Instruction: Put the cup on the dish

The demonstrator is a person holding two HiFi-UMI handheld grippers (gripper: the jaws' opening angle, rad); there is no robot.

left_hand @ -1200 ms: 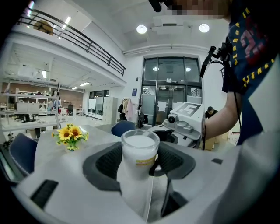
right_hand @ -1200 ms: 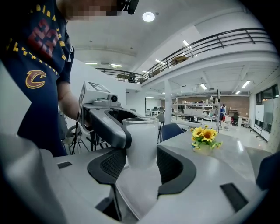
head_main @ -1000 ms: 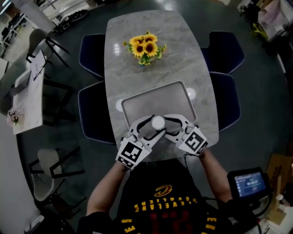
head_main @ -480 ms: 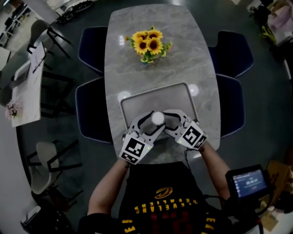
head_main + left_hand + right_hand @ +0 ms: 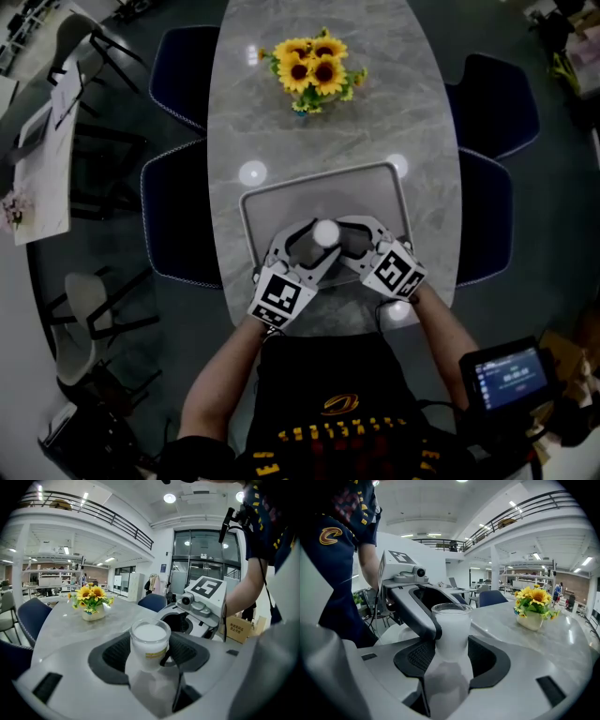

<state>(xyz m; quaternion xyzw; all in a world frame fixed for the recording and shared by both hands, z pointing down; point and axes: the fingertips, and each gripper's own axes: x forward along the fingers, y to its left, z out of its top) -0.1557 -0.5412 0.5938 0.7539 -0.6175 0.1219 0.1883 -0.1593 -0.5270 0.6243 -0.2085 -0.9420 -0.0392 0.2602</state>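
Note:
A white cup stands upright over the near part of the grey tray-like dish; whether it rests on the dish or hangs just above it I cannot tell. Both grippers meet at the cup from the near side. My left gripper has its dark pads against the cup's two sides. My right gripper comes in from the other side, and its pads also lie against the cup. In the left gripper view the jaws frame the cup, with the right gripper behind it.
The dish lies on a grey marble table. A pot of sunflowers stands at the table's far end. Dark blue chairs flank the table on both sides. A small lit screen sits at the lower right.
The head view has shifted a little, so the table sits differently in the frame. The grippers and the cup keep their place over the dish.

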